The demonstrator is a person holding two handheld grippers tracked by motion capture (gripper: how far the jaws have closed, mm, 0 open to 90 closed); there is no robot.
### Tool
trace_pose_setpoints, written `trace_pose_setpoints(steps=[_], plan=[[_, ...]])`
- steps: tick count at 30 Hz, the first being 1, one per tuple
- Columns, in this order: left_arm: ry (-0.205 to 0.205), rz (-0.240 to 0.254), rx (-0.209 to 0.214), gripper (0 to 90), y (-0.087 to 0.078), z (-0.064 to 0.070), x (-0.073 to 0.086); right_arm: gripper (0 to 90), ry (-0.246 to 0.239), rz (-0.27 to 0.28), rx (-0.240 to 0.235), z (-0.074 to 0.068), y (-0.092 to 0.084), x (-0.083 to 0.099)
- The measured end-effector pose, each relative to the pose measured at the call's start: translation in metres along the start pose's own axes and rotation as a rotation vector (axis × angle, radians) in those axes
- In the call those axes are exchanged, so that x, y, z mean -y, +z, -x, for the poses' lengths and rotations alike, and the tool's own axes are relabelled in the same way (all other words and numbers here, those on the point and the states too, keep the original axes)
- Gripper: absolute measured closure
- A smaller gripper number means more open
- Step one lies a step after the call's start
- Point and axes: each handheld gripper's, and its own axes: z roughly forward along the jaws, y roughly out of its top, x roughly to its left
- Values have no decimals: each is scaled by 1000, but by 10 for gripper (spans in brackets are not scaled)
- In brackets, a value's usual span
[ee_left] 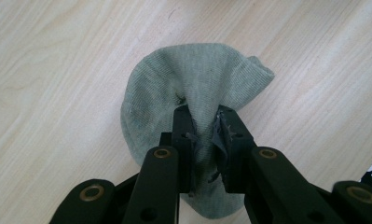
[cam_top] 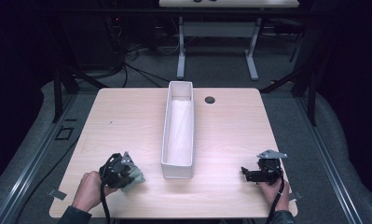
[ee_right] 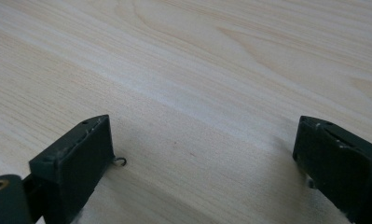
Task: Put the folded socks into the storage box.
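At the near left of the table (cam_top: 127, 116), a sock (ee_left: 193, 84) is being pinched mid-fold by the left gripper (ee_left: 206, 140), best lifted straight before being carried to the bin (cam_top: 178, 135), while the right gripper (ee_right: 202, 154) is being held spread, empty.

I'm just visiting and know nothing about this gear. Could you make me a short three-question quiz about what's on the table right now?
1. What does the left gripper hold?
2. True or false: the right gripper has its jaws wide apart with nothing between them.
3. Where does the white box stand? A) at the table's left edge B) in the middle, between the two grippers C) on the floor

Key
1. A grey-green sock, a fold of it pinched between the jaws, the rest lying on the wooden table.
2. True.
3. B.
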Motion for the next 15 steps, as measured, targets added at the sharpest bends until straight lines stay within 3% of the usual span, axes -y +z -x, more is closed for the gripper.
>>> trace_pose_setpoints(steps=[15], plan=[[34, -1, -8, 792, -26, -4, -16, 45, -2, 0, 0, 0, 0, 0]])
